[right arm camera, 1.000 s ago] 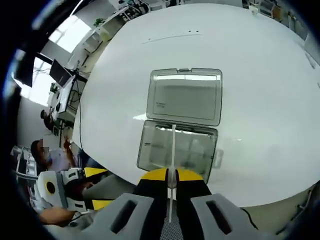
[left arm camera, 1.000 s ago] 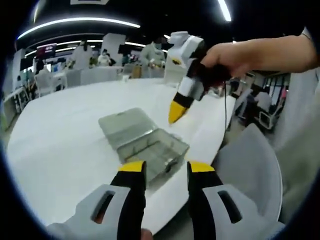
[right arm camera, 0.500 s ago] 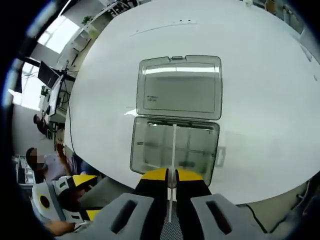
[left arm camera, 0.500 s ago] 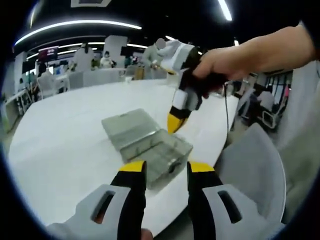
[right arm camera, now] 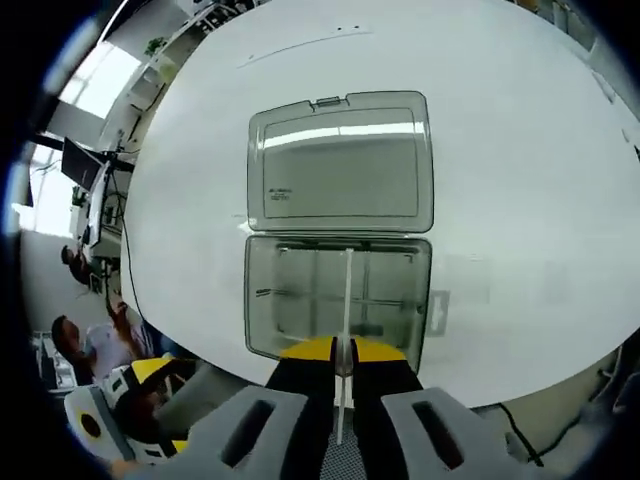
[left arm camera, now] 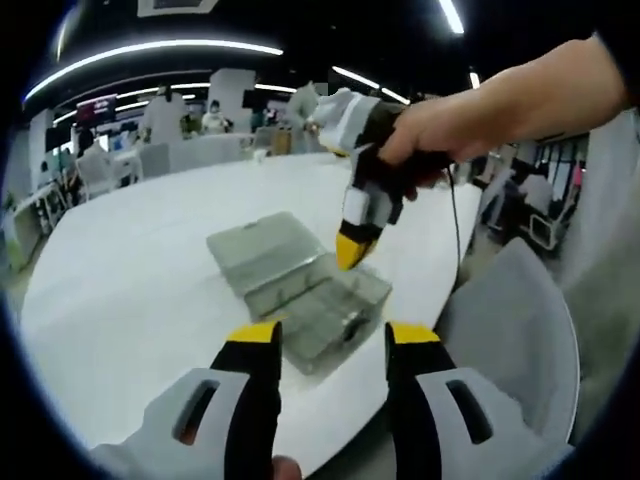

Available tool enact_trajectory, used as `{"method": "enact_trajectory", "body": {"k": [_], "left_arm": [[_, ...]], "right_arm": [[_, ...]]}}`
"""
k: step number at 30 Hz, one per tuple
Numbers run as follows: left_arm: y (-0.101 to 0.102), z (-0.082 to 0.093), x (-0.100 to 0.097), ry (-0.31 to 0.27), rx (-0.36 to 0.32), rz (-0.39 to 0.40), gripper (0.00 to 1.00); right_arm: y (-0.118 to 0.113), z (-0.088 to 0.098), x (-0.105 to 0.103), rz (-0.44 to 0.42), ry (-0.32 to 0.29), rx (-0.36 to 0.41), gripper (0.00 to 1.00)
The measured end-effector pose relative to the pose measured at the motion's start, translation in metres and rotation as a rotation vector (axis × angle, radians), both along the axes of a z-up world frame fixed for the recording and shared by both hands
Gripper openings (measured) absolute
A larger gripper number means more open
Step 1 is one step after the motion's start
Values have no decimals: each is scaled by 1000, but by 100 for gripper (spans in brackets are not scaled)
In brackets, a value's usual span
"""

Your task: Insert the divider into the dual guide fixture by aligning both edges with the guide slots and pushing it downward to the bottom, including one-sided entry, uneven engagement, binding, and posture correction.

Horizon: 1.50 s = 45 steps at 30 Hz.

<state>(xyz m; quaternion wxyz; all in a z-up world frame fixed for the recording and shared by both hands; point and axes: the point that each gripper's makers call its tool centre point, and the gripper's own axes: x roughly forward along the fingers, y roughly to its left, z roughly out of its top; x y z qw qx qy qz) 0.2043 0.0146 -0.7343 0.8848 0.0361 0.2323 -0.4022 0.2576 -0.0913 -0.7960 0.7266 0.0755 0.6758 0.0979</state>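
As my right tool (right arm camera: pixel 342 352) pinches the divider (right arm camera: pixel 346 300) edge-on over the open box (right arm camera: pixel 338 305) on the tabletop (right arm camera: pixel 520 200), its long axis runs front-to-back; my left tool (left arm camera: pixel 333 340) hangs open, farther back.

The clear box (right arm camera: pixel 340 270) lies open on the white table (right arm camera: pixel 520 180), lid flat; the thin divider (right arm camera: pixel 347 300) stands edge-on above its tray.
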Motion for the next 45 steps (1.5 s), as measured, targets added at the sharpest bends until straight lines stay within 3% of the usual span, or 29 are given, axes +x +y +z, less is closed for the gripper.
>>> {"method": "enact_trajectory", "body": {"k": [16,45], "left_arm": [[1,-8,4,7,27,8,52],[3,-10,4,7,29,7,52]], "right_arm": [[1,-10,5,-15,37,-13,0],[-1,-27,10,-20,58,-39,0]]}}
